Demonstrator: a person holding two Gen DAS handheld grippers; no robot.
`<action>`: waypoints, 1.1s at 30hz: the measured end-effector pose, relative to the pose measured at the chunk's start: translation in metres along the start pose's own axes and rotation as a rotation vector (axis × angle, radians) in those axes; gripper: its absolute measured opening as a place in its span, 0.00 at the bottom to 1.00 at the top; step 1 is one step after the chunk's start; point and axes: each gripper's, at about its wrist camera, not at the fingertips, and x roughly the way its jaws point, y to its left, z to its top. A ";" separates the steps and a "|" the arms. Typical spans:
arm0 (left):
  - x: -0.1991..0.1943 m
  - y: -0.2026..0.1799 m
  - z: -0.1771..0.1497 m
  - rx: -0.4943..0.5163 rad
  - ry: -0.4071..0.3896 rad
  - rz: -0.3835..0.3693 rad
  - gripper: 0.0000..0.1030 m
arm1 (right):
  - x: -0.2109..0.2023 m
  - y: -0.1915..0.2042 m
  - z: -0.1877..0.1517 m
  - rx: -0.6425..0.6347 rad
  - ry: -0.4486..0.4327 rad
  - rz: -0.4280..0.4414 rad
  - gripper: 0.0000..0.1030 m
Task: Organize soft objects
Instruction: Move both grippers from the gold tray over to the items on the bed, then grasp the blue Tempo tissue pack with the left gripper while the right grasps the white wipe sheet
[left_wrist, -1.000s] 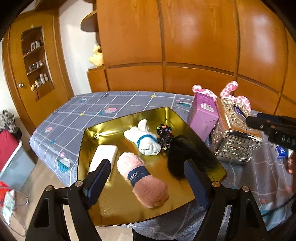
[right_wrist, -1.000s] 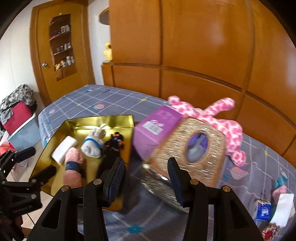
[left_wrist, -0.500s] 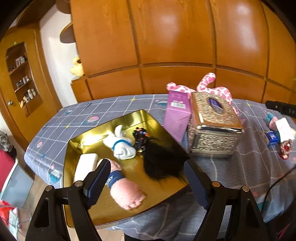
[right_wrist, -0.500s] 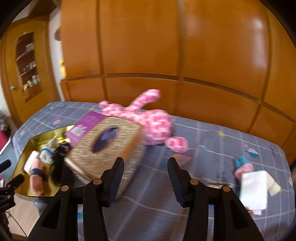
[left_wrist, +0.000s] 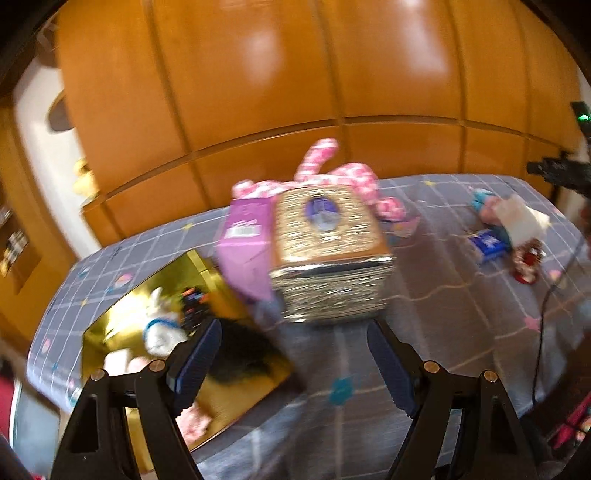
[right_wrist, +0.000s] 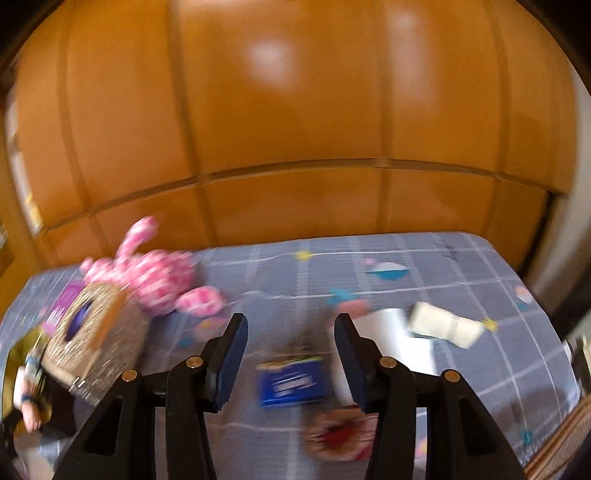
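Note:
My left gripper (left_wrist: 293, 365) is open and empty above the grey checked bedsheet (left_wrist: 443, 314), just in front of an ornate metal tissue box (left_wrist: 328, 251). To its left a gold tray (left_wrist: 110, 332) holds a white plush toy (left_wrist: 162, 328), a black furry piece (left_wrist: 240, 354) and a pink fuzzy item (left_wrist: 192, 421). My right gripper (right_wrist: 290, 362) is open with nothing between its fingers. It hovers over a blue packet (right_wrist: 291, 380), a white cloth (right_wrist: 391, 332), a cream roll (right_wrist: 443, 325) and a red-and-white round item (right_wrist: 340, 432). A pink spotted plush (right_wrist: 155, 273) lies behind the tissue box (right_wrist: 92, 332).
A purple carton (left_wrist: 247, 243) leans against the tissue box on the tray's side. Wooden wall panels (right_wrist: 295, 129) run close behind the bed. The bed's right edge (right_wrist: 546, 314) drops off near the small items. Both views are motion-blurred.
Both grippers have swung to the right across the bed: the left from over the gold tray toward the tissue box, the right from the tissue box to the small items. Neither opening changed.

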 end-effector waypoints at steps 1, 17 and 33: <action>0.002 -0.008 0.004 0.019 -0.001 -0.022 0.79 | 0.000 -0.015 0.001 0.044 -0.009 -0.031 0.48; 0.067 -0.154 0.057 0.297 0.030 -0.305 0.77 | 0.008 -0.143 -0.028 0.539 -0.069 -0.123 0.48; 0.148 -0.253 0.094 0.522 0.067 -0.424 0.84 | 0.020 -0.140 -0.029 0.538 -0.025 -0.031 0.50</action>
